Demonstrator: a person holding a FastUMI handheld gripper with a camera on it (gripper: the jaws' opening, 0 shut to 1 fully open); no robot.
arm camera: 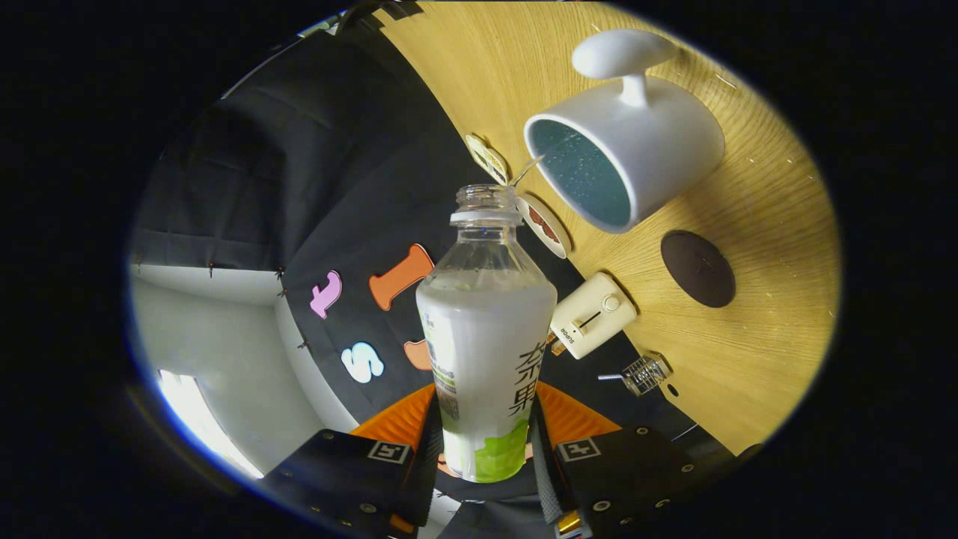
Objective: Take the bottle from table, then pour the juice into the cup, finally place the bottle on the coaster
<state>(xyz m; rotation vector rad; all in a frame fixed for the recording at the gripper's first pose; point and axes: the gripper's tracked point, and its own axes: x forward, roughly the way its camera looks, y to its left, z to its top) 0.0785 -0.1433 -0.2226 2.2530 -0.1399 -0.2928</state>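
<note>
The gripper (486,449) is clamped on the one bottle (485,337), both fingers pressing its lower sides, and it is rolled so far over that the table (748,374) stands nearly on edge. The open bottle mouth sits just beside the rim of the one white cup (625,150). To pour cleanly, I would bring the mouth over the cup opening and tip slowly, then carry the bottle to the single dark coaster (697,268) beyond the cup.

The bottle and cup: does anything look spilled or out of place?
No spill shows. The uncapped bottle, clamped in the tool, is tilted with its mouth just short of the cup. The coaster is bare.
</note>
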